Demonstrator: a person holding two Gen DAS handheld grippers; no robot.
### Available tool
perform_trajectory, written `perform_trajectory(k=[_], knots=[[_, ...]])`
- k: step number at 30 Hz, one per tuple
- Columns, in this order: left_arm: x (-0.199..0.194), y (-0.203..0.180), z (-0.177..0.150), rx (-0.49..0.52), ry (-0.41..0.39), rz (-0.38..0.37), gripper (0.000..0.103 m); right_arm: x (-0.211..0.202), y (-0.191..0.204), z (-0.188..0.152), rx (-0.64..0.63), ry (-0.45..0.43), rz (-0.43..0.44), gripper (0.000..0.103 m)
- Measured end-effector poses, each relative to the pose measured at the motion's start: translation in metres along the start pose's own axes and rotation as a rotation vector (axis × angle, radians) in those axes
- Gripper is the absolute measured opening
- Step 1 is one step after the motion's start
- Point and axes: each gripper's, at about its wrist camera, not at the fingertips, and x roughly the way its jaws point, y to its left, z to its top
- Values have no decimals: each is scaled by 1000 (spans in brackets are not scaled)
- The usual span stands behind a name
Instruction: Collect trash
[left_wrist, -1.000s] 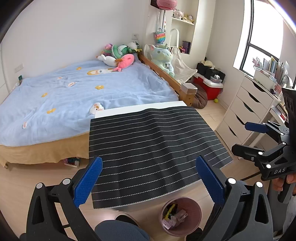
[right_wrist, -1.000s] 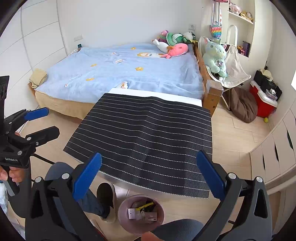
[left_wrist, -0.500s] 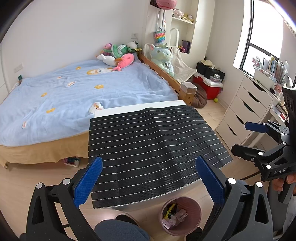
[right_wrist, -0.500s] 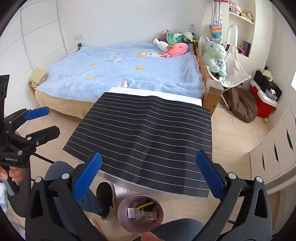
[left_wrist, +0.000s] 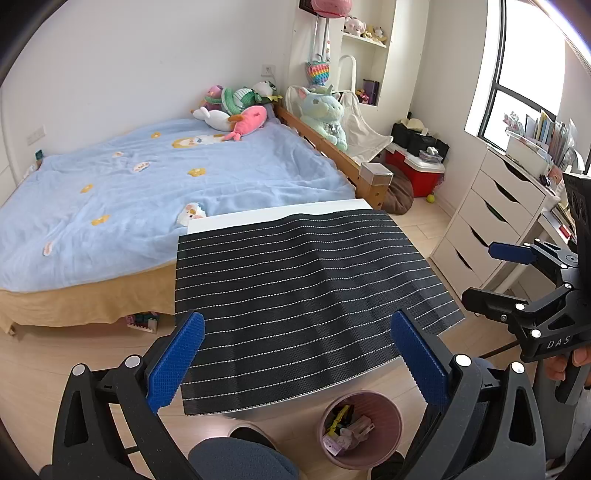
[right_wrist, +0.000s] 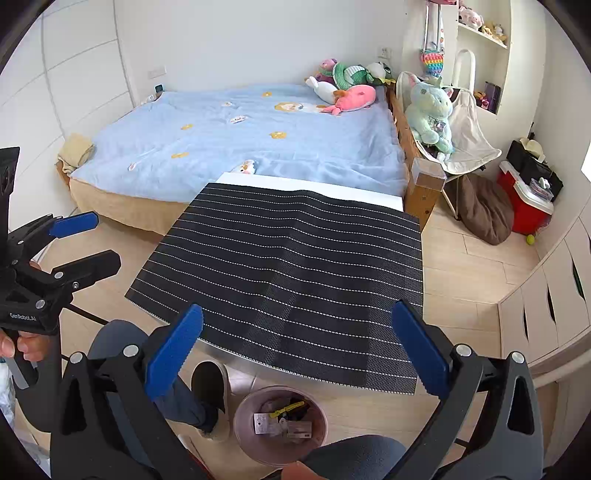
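Left wrist view: left hand-held gripper (left_wrist: 297, 363), jaws spread wide, nothing between the blue pads (left_wrist: 177, 360). Bench (left_wrist: 273, 216), white, draped with a black striped mat (left_wrist: 295, 288). Pink bin (left_wrist: 360, 424) on the floor under the bench's near edge, holding trash (left_wrist: 347, 428), mixed wrappers and a yellow scrap. Right hand-held gripper (left_wrist: 487, 275) at right edge, jaws apart, empty. Bed (left_wrist: 147, 192) beyond the bench; white drawers (left_wrist: 491, 218) at right. Right wrist view: right hand-held gripper (right_wrist: 295, 350), jaws spread, empty. Same mat (right_wrist: 295, 266) ahead; bin (right_wrist: 280, 424) below, trash (right_wrist: 282, 419) inside, beside a slippered foot (right_wrist: 208, 387). Left hand-held gripper (right_wrist: 92, 240) at left, jaws parted.
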Motion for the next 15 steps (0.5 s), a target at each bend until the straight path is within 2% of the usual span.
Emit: perform_trajectory(k=[15], knots=[[1,-11,-6,30,-4,13,97,-5,-2,-4,-1,-3,-9,100]])
